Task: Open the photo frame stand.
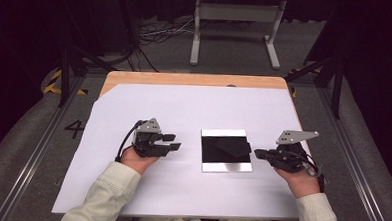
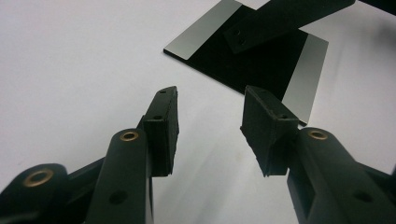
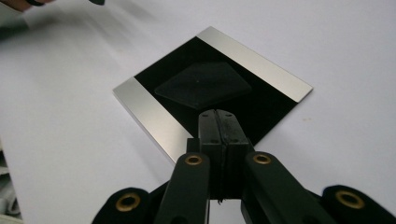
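Gripper work first, from the high view: our left gripper (image 1: pixel 171 142) rests on the white sheet (image 1: pixel 184 105) that covers the tabletop (image 1: pixel 135 78), jaws parted and empty, aimed at the square plate (image 1: pixel 226 150). Our right gripper (image 1: pixel 257 153) has its jaws pressed together, with nothing that we can see between them, and its tip sits at the plate's right edge. The plate lies flat near the middle of the sheet, between the two grippers, black in the centre with silver strips along its far and near edges. A dark flat piece (image 1: pixel 234 147) lies on it, reaching toward the right gripper.

From the left gripper view, the open left gripper (image 2: pixel 210 123) stops just short of the plate (image 2: pixel 261 65), apart from it.

From the right gripper view, the closed right gripper (image 3: pixel 219 122) meets the plate's (image 3: pixel 154 116) near corner, and the dark piece (image 3: pixel 203 85) reads as a flattened diamond, long axis running across the picture, parallel to neither strip.

We judge the risk to be sliding: a closed tip pushing a thin plate on smooth paper could skate it toward the left gripper, or shift the loose piece off it.
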The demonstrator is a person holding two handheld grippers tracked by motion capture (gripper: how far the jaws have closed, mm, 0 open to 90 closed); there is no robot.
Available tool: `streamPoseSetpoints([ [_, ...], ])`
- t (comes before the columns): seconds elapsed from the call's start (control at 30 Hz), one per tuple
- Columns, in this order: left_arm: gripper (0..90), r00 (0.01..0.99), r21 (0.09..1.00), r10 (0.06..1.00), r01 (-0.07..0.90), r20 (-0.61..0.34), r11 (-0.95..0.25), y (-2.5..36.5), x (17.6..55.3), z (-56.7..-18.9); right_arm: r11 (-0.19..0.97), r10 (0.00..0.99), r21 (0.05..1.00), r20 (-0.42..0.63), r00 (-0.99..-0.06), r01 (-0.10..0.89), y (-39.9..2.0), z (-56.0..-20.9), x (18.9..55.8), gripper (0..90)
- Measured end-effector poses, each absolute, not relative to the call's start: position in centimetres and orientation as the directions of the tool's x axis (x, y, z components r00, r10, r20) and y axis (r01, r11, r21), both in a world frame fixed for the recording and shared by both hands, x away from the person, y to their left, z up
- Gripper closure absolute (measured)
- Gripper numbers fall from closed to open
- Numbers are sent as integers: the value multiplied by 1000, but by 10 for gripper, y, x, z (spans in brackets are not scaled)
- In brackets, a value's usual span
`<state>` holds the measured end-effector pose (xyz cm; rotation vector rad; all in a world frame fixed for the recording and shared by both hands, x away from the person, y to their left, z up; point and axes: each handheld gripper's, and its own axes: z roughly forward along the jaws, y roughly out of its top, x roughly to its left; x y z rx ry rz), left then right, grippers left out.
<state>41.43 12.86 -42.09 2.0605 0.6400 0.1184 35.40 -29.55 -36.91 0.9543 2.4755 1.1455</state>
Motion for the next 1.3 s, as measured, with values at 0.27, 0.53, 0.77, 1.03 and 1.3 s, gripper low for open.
streamPoseSetpoints([
  [0.27, 558, 857, 814, 488, 400, -168, -422, 128, 414, -422, 457, 682, 765, 26, -731, 453, -297, -361, 353, 810],
  [0.53, 555, 853, 808, 493, 408, -171, -426, 129, 415, -424, 371, 707, 784, 109, -699, 498, -297, -355, 359, 685],
  [0.77, 554, 850, 805, 497, 412, -173, -426, 129, 415, -425, 329, 721, 780, 158, -675, 533, -297, -353, 367, 585],
  [1.03, 551, 846, 806, 503, 416, -175, -420, 132, 414, -425, 311, 721, 782, 177, -670, 540, -295, -349, 374, 523],
  [1.3, 548, 839, 807, 514, 422, -176, -413, 135, 414, -425, 338, 723, 751, 179, -667, 568, -289, -346, 388, 459],
])
